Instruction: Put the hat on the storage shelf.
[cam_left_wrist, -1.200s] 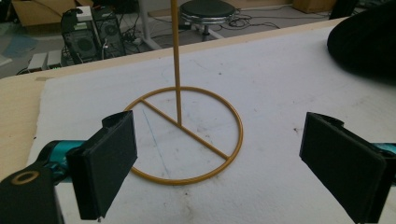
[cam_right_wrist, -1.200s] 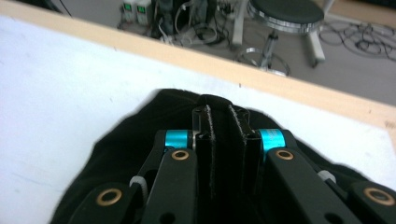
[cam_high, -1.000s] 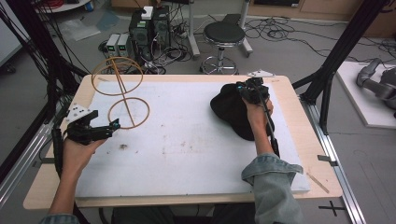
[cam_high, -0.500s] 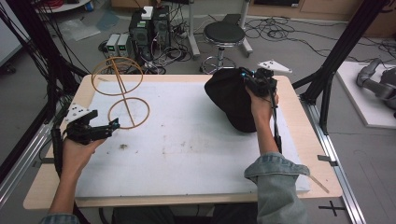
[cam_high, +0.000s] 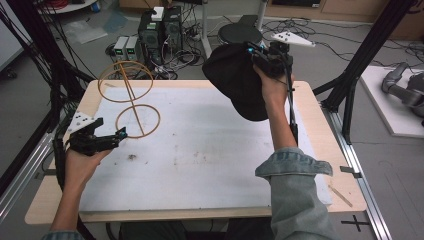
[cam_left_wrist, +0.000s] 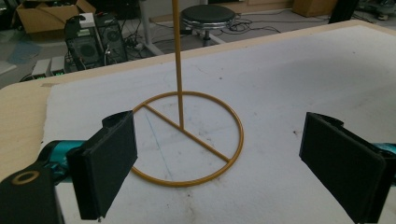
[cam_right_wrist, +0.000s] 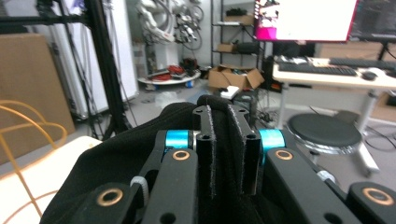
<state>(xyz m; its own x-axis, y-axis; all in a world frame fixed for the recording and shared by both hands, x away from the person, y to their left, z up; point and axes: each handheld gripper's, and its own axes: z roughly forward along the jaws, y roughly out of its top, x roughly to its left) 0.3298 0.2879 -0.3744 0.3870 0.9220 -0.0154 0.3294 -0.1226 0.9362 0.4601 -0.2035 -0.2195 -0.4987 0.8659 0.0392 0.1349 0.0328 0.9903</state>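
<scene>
We have the black hat (cam_high: 235, 82) pinched in our right gripper (cam_high: 267, 54) above the table's (cam_high: 210, 150) far edge, the wide-open, empty left gripper (cam_high: 117, 135) faces the gold wire stand (cam_high: 131, 102), and hanging it seems left.

Likely a robotics lab, computer towers (cam_high: 159, 31), floor cables (cam_high: 305, 30), monitors (cam_right_wrist: 306, 19), stool (cam_right_wrist: 324, 131)

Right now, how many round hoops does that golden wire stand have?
2: the lower hoop lies flat on the white table mat as a base; the upper hoop tops the upright rod. Nothing seems hidden.
</scene>
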